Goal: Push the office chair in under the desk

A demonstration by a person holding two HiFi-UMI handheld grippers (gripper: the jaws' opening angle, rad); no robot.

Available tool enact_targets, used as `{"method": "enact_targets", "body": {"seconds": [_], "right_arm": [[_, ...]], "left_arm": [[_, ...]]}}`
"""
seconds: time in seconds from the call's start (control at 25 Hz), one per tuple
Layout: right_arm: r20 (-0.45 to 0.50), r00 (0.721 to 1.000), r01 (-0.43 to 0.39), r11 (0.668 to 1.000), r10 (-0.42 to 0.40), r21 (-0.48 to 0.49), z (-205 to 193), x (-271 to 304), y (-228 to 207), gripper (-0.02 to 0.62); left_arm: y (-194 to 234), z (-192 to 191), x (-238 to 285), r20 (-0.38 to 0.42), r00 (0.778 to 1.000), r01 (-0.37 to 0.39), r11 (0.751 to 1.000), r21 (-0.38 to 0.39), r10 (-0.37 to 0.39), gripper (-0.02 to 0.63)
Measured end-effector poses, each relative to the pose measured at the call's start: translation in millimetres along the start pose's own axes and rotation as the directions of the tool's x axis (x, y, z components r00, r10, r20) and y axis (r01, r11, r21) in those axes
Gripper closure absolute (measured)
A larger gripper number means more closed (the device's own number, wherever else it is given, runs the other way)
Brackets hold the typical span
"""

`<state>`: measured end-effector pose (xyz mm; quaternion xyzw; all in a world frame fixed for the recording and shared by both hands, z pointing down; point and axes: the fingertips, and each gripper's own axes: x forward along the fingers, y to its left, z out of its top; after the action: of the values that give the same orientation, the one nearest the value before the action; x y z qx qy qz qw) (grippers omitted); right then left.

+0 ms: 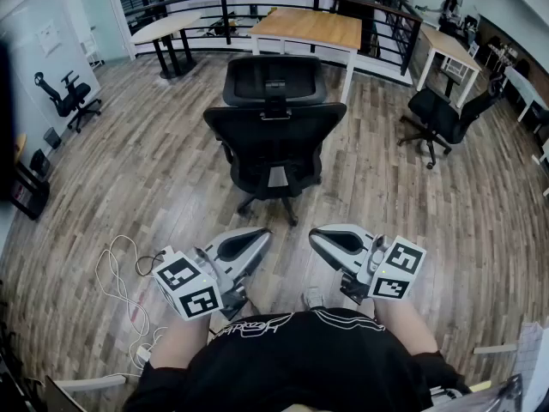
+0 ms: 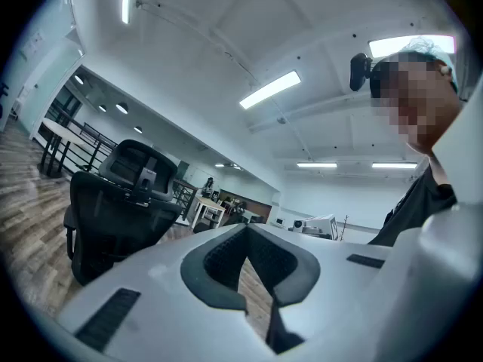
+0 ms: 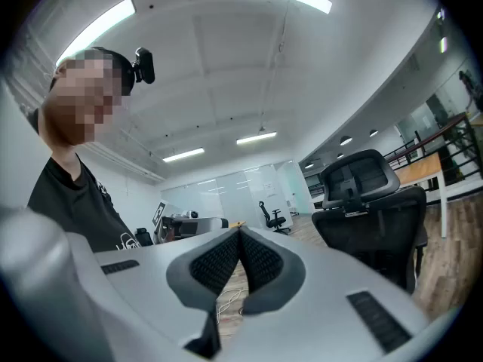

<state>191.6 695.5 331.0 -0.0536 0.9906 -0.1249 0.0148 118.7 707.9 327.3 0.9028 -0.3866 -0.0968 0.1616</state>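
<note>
Black mesh office chair stands straight ahead of both sets of fingers, well apart from them, backrest turned toward them. Wood-topped bench sits beyond the chair, farther ahead again; the chair is not under it yet, w/ open plank floor between the two.

Left gripper and right gripper are held low and level, side by side, tips aimed at the chair. Both sets of fingers are closed pad to pad w/ nothing between them. The left gripper view shows the chair off to the left of its tips; the right gripper view shows it off to the right of its tips.

Step, as I read it: approach, no contact so far. Next move prob. calls for walking up, setting the closed tips on the backrest approx. either side of centre, then pushing evenly so the castors roll straight and the seat goes between the bench legs w/o swivelling.

White cable lies on the floor left of the left fingers, out of the path.

Containers: none near the fingers or the chair that I can make out.
</note>
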Motion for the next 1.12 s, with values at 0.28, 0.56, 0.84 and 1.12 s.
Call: {"method": "enact_targets", "body": {"seconds": [0.28,0.56,0.84,1.12], "right_arm": [[-0.001,1.000,0.014,1.000,-0.014,-0.021,-1,7,30,0.555],[-0.007,0.994,0.112,0.993,-0.112,-0.048,-4,4,26,0.555],[-0.051,0.964,0.255,0.961,-0.262,-0.111,-7,-10,-15,0.554],[-0.041,0.963,0.264,0.963,-0.266,-0.062,-3,-15,-74,0.552]], "left_arm": [[-9,3,-25,0.002,1.000,0.008,1.000,-0.002,-0.008,0.598],[-13,-1,-29,-0.005,1.000,0.012,0.999,0.038,-0.012,0.598],[14,-7,-26,-0.027,0.997,-0.069,0.991,0.112,0.072,0.597],[74,-4,-6,0.005,0.980,-0.197,0.976,0.096,0.198,0.595]]}}
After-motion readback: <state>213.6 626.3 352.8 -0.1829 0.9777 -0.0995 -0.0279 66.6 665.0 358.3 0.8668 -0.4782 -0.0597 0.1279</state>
